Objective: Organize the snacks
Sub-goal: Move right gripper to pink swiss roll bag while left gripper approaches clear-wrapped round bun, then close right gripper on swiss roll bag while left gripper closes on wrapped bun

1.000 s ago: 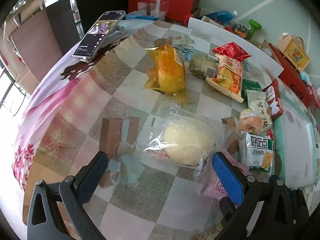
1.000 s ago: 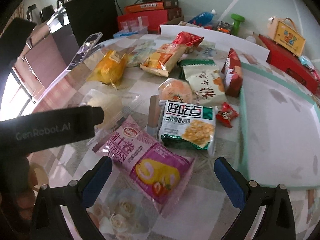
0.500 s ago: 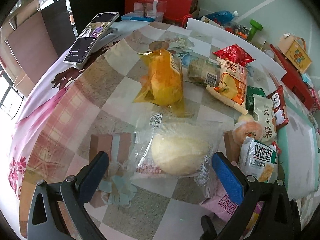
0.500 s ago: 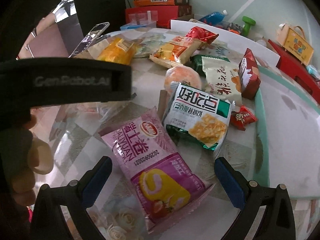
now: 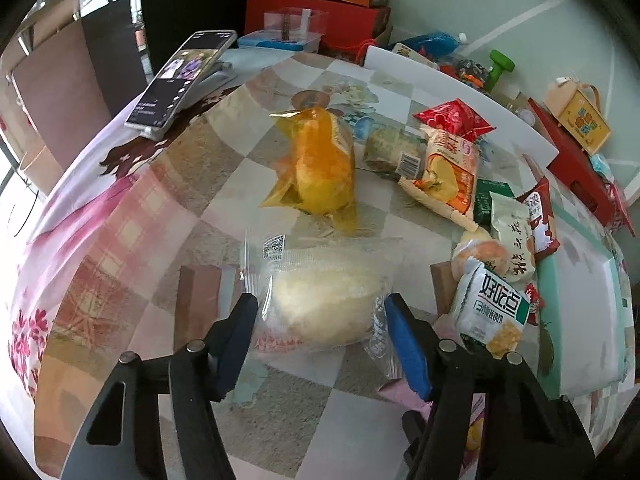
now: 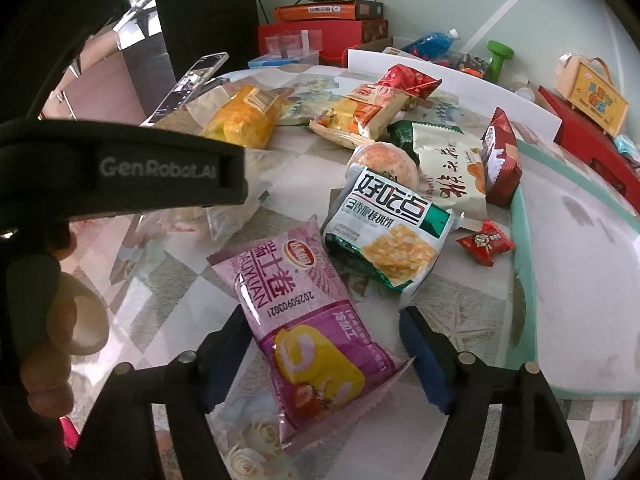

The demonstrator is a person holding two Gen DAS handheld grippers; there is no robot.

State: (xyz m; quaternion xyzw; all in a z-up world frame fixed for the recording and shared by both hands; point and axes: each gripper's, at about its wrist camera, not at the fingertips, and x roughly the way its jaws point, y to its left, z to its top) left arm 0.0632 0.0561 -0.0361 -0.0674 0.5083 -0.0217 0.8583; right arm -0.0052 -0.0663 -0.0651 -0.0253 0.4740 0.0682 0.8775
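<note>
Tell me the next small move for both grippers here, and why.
Probably finish closing both, then lift. The left gripper brackets the clear-wrapped pale bun; the right gripper straddles the purple swiss-roll packet. Both sets of jaws have just been closing, each on its pack; the left pads look close to the wrapper, the right pads seem short of contact, so neither grip looks firm enough to lift yet.

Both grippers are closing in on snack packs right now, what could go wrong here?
The left gripper has just been closing around the soft bun in its clear wrapper; squeezing harder could squash it. The right gripper, also just closing, straddles the pink cake roll pack, which lies slantwise, so it might twist or slip. Its far end sits close to the green-and-white biscuit pack.
</note>
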